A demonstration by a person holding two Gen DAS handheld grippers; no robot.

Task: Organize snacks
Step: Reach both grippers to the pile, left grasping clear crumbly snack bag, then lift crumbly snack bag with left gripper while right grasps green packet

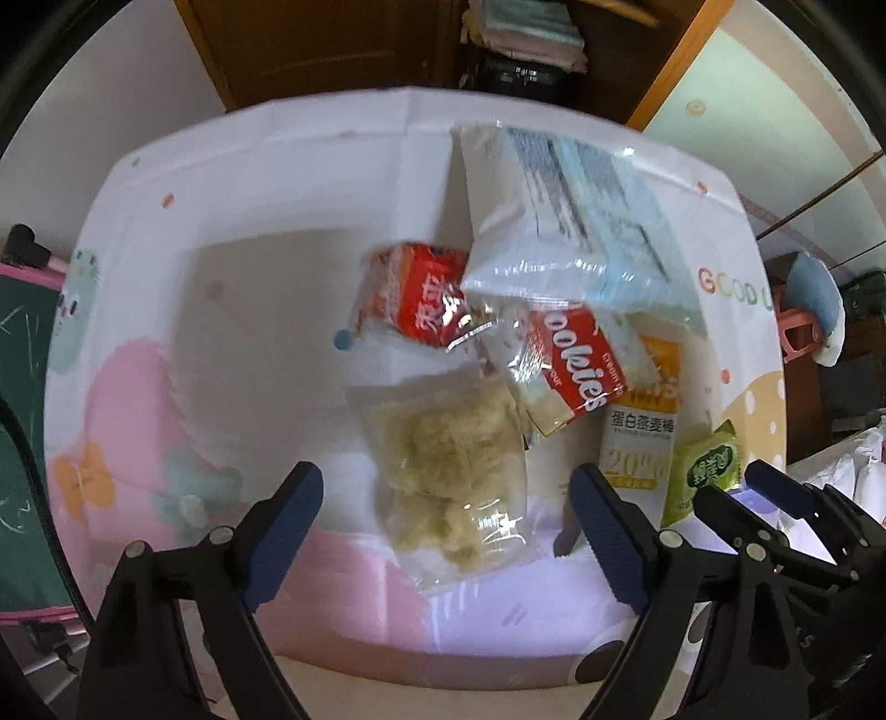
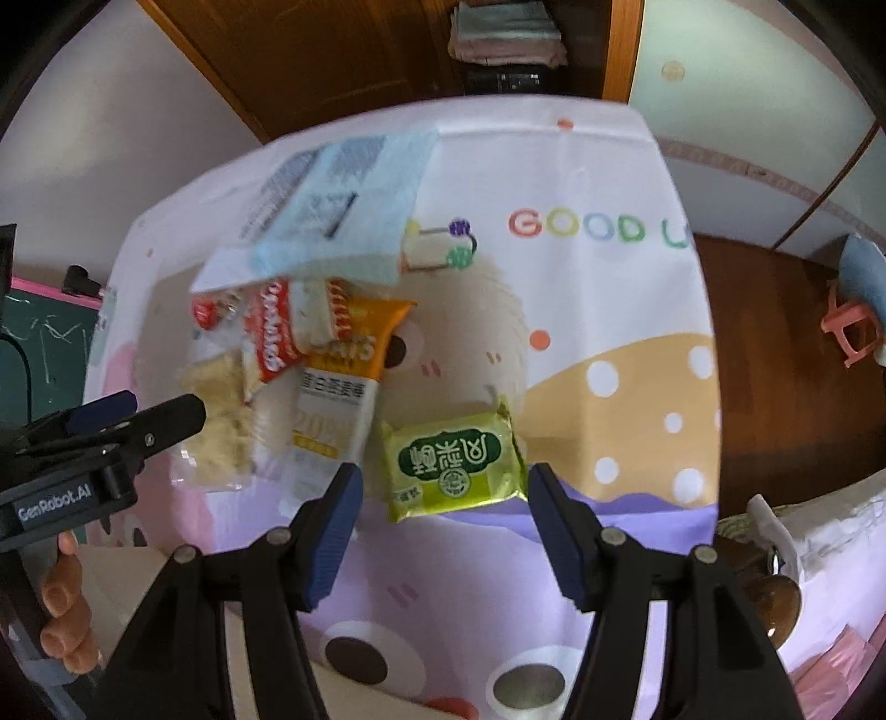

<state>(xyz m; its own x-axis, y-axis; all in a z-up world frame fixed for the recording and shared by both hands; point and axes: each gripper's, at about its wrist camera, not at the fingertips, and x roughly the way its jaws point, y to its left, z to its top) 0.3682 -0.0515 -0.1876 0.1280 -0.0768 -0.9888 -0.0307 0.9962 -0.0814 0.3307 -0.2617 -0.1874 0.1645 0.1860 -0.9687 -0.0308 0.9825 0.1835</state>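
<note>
Snack packs lie in a heap on the patterned tablecloth (image 1: 166,387). A clear pack of pale crumbly snack (image 1: 443,476) lies just ahead of my left gripper (image 1: 446,487), which is open and empty. Behind it lie a red pack (image 1: 421,299), a red "Cookies" box (image 1: 570,360), a white and orange oat bar (image 1: 637,443) and a large light-blue bag (image 1: 581,221). A green pack (image 2: 454,459) lies apart on the right, just ahead of my open, empty right gripper (image 2: 443,493). The green pack also shows in the left wrist view (image 1: 703,471).
The tablecloth (image 2: 581,310) ends at the right over a brown wooden floor (image 2: 775,360). A green chalkboard (image 1: 22,387) stands left of the table. A wooden cabinet (image 1: 332,44) is behind. A pink stool (image 2: 853,327) stands at the far right.
</note>
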